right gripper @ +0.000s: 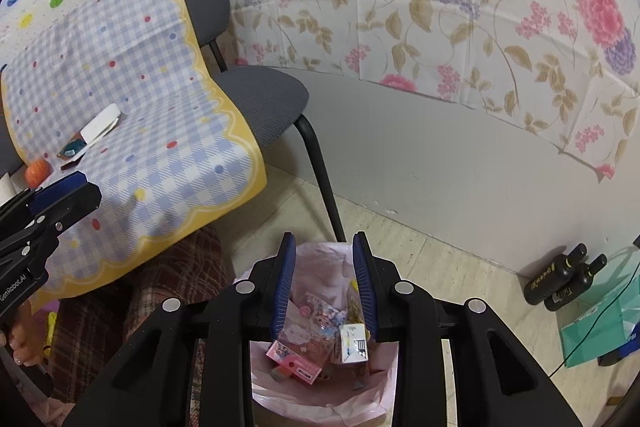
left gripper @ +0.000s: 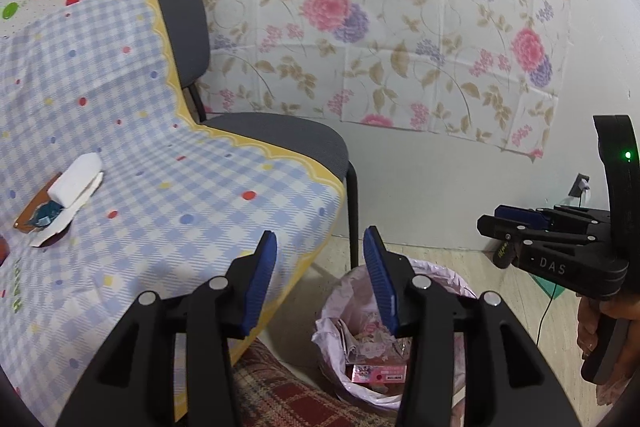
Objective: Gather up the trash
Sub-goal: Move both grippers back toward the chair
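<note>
The black right hand-held gripper (right gripper: 324, 283) with blue ribbed pads hangs directly over the small waste bin lined with a pale pink plastic bag (right gripper: 320, 391), its jaws apart with nothing between them. Inside the bin lie colourful wrappers and small printed cartons, so the step in hand looks like a drop into the bin that is finished or nearly so.

The black left hand-held gripper (left gripper: 320, 279) with the same blue pads stands just beside it, over the near rim of that bin (left gripper: 332, 331) and the hanging edge of the blue-and-white checked cloth with a yellow scalloped border (left gripper: 132, 131). Its jaws are also apart and empty.

More trash waits on that cloth, which drapes a surface next to the grey upholstered chair (left gripper: 280, 135): a white crumpled paper piece (left gripper: 76, 179) lying on a flattened brown-and-white carton with a teal wrapper (left gripper: 42, 219). An orange ball-like thing (right gripper: 38, 173) sits near them; what it is I cannot tell.

The next move probably calls for swinging one hand-held gripper back over the cloth, lowering its open jaws around the white paper and closing gently, since the piece looks light and loose.
</note>
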Motion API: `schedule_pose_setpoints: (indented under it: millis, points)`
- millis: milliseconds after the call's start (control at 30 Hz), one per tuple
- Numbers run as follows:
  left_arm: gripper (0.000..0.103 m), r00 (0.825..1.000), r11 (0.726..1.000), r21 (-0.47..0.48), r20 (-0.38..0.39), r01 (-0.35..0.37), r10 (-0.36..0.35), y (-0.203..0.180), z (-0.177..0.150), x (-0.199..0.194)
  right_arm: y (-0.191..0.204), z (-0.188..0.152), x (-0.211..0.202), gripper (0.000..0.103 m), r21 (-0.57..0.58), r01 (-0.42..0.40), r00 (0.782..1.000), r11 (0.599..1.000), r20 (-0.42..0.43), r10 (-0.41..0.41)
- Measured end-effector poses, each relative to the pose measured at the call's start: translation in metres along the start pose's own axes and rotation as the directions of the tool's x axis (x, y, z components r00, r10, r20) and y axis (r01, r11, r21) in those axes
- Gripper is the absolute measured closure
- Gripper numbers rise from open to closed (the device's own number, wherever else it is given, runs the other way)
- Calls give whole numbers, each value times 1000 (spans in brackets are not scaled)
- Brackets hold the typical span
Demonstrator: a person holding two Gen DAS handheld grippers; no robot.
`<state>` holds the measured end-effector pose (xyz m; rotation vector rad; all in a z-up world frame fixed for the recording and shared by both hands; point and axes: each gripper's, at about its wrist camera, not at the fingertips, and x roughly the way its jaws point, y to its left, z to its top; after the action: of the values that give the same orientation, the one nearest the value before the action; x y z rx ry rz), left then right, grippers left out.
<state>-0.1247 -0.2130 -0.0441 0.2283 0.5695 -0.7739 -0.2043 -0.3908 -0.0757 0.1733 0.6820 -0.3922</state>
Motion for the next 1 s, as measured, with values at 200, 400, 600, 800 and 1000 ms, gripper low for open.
schedule_pose_setpoints:
  millis: [200, 400, 600, 800, 1000]
  points:
    - [58, 998, 998, -38, 27, -52, 53, 24, 2, -17, 22, 15, 0, 68, -19, -53, 998, 998, 20, 54]
    - [57, 992, 990, -75, 30, -122, 125, 52, -2, -33, 61, 35, 1, 67, -87, -114, 992, 990, 43, 119]
    - [57, 971, 964, -135, 32, -229, 235, 94, -5, -54, 109, 55, 9, 65, -169, -183, 980, 969, 53, 194]
    - [53, 931, 917, -190, 30, -351, 363, 146, -1, -83, 156, 75, 17, 64, -245, -235, 964, 941, 62, 257]
    - [48, 882, 859, -244, 24, -451, 470, 194, 3, -108, 191, 89, 27, 59, -291, -276, 951, 916, 57, 304]
